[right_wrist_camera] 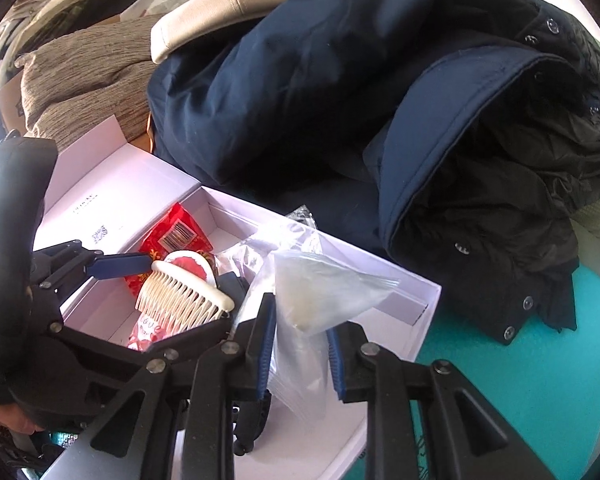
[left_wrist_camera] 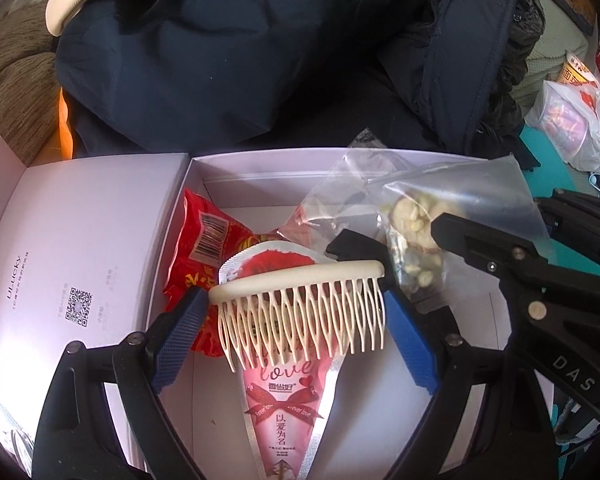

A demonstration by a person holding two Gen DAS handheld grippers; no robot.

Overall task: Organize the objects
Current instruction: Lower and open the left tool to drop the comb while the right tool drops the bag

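The left tongs (left_wrist_camera: 296, 312) are spread wide and pinching a cream hair comb (left_wrist_camera: 300, 304) by its two ends, teeth pointing down, over an open white box (left_wrist_camera: 100, 216). Below the comb, a pink cone-shaped packet (left_wrist_camera: 284, 400) is lying inside the box, with a red snack packet (left_wrist_camera: 204, 240) at its 10 o'clock. The right tongs (right_wrist_camera: 300, 344) are pressed nearly together, pinching a clear zip bag (right_wrist_camera: 316, 292) that is hanging over the box's 3 o'clock side. A dark navy coat (right_wrist_camera: 300, 80) is lying beyond the box at 12 o'clock.
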